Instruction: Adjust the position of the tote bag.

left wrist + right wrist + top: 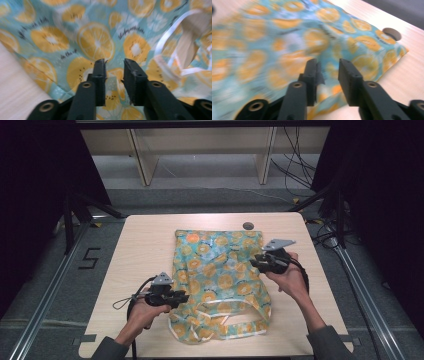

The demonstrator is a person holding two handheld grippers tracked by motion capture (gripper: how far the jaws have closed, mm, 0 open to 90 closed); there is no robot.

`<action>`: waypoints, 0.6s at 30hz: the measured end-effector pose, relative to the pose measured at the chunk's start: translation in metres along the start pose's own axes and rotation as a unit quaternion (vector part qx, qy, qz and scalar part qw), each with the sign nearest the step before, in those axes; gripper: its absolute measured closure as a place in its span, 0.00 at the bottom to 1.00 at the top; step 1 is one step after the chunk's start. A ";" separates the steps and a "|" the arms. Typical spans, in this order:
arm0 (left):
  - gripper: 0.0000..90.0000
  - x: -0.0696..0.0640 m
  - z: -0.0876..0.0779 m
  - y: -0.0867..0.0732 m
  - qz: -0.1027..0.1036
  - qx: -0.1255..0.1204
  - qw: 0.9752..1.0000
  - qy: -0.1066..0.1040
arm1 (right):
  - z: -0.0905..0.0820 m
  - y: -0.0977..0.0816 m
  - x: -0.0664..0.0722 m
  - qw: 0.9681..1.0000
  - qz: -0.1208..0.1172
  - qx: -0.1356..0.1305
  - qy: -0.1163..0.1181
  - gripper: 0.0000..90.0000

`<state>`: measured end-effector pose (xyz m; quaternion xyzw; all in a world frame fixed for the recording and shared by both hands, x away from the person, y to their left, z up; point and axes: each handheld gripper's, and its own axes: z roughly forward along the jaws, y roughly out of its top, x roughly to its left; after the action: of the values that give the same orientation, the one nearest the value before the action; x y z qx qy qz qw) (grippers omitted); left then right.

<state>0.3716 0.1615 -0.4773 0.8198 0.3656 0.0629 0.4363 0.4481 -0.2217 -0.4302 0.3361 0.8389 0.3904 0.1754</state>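
The left hand-held gripper (181, 296) sits at the left edge of the bag (220, 270), low on the side nearest the person. In the left gripper view its jaws stand a little apart with nothing pinched between them; the printed fabric (95, 42) lies just beyond the tips. My reading is that it has let go of the cloth here, leaving that side flat on the bench (145, 250).

The bag lies in the middle of the bench, spread mostly flat, its closed bottom edge towards the far side and its handles (240, 322) towards the person. It is a thin, soft, slightly glossy shopping bag, turquoise with orange and lemon slices and small lines of dark script. The white-edged handle loops are crumpled and folded over near the front edge, and the lower half is wrinkled, while the far half is smoother. A corner of it lies close to a small round hole (248, 226) in the bench top.

The right hand-held gripper (256, 261) hovers over the right side of the bag, held clear of the surface. In the right gripper view its jaws are also parted with a gap, holding nothing, with the fabric (287, 45) blurred below. It looks as though both sides were released so the bag can settle squarely.
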 end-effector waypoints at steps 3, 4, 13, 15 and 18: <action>0.68 -0.008 -0.012 -0.001 0.006 -0.010 1.000 -0.009 | -0.023 -0.015 0.014 0.999 0.025 -0.008 0.028 0.66; 0.64 -0.011 -0.014 -0.002 0.006 -0.011 1.000 -0.012 | -0.028 -0.018 0.016 0.999 0.025 0.010 0.043 0.64; 0.41 -0.031 -0.015 -0.006 0.038 0.003 0.999 -0.007 | -0.032 -0.043 0.051 0.996 -0.011 0.066 0.056 0.49; 0.39 -0.034 -0.015 -0.007 0.056 0.018 0.998 -0.001 | -0.032 -0.047 0.063 0.996 -0.008 0.069 0.063 0.45; 0.37 -0.036 -0.014 -0.009 0.055 0.024 0.998 -0.003 | -0.032 -0.049 0.068 0.996 -0.015 0.066 0.066 0.44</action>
<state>0.3348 0.1504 -0.4677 0.8490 0.3201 0.0760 0.4134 0.3612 -0.2145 -0.4500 0.3079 0.8774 0.3532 0.1027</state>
